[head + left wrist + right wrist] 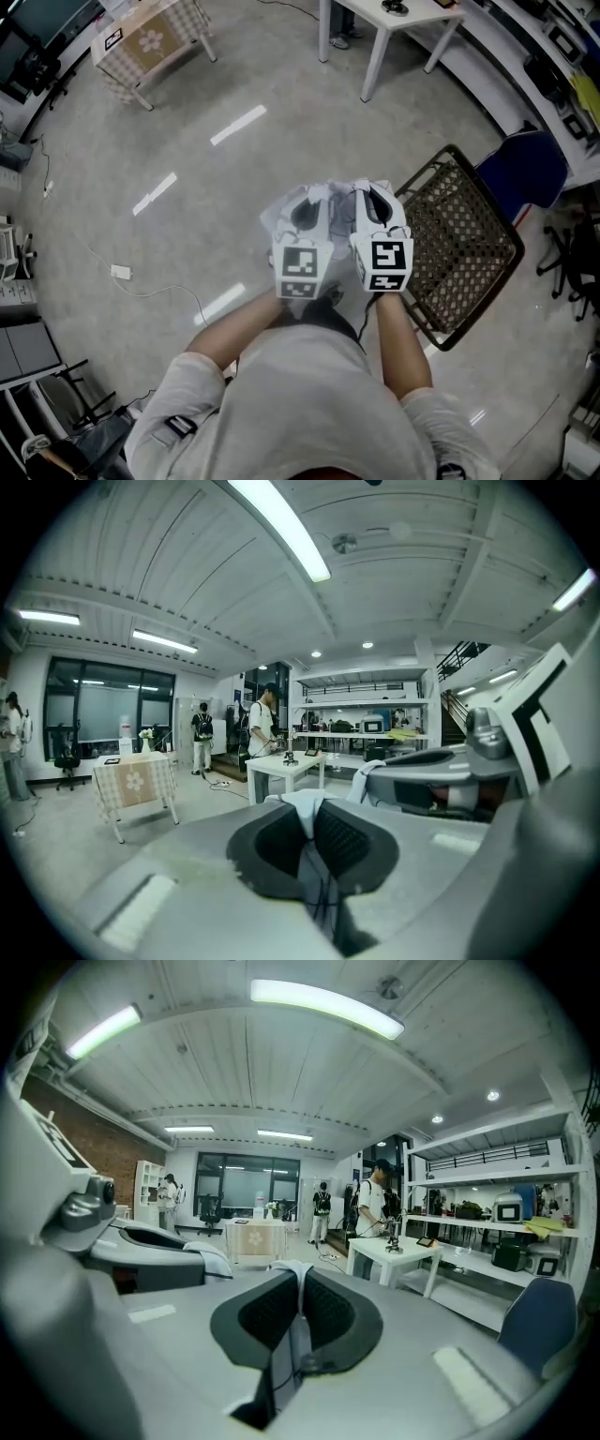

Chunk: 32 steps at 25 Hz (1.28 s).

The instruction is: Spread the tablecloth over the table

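In the head view I hold both grippers side by side over the floor, with a pale tablecloth (277, 218) bunched between and under them. My left gripper (306, 208) is shut on a fold of the tablecloth (306, 805), which sticks up between its dark pads (349, 844). My right gripper (377, 202) is likewise shut on a strip of the tablecloth (293, 1271) between its pads (328, 1310). Each gripper view shows the other gripper close beside it. A bare white table (389, 26) stands ahead at the top of the head view.
A brown wicker basket (459, 246) sits on the floor just right of my grippers, and a blue chair (525, 167) stands beyond it. A small table with a checked cloth (150, 42) stands far left. People (262, 722) stand near the white table (286, 766). A cable (141, 281) lies on the floor.
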### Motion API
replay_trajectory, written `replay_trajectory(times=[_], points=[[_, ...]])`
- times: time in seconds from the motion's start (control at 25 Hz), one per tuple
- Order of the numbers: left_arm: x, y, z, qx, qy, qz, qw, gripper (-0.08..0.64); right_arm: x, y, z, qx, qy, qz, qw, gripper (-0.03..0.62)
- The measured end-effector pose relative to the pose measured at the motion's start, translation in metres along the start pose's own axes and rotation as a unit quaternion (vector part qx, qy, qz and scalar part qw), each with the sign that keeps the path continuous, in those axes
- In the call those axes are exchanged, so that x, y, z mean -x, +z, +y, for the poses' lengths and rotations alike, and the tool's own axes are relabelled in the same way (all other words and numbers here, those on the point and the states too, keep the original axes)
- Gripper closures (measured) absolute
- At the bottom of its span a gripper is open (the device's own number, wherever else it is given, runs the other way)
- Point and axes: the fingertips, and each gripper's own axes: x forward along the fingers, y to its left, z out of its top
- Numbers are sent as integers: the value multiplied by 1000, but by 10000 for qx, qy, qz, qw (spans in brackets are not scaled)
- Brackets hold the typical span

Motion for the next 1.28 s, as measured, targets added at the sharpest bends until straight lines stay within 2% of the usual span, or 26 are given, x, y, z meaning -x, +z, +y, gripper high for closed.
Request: replay_trajectory(times=[0.16,0.36,0.6,0.76,1.04,1.28], points=[[-32,10,-11,85,19,38,10000,538,-5,0,-47,25,-98,-18,9999,584],[-68,10,-39,-57,-232,144,9996,537,-17,-14,-88,-10,-192,111,9998,584],[-121,14,-60,-71,-488,233,9985,538,-40,-32,-143,-455,-442,330,9974,584],[-165,22,-65,59,-607,249,9978,537,-62,-29,-178,-442,-530,510,9963,584],[-252,41,-82,131,-925,324,9951,538,-105,-25,-265,-380,-844,627,9937,584],[-315,53,-95,-68,-1305,427,9905,538,-137,-23,-311,-351,-1173,632,9905,584]])
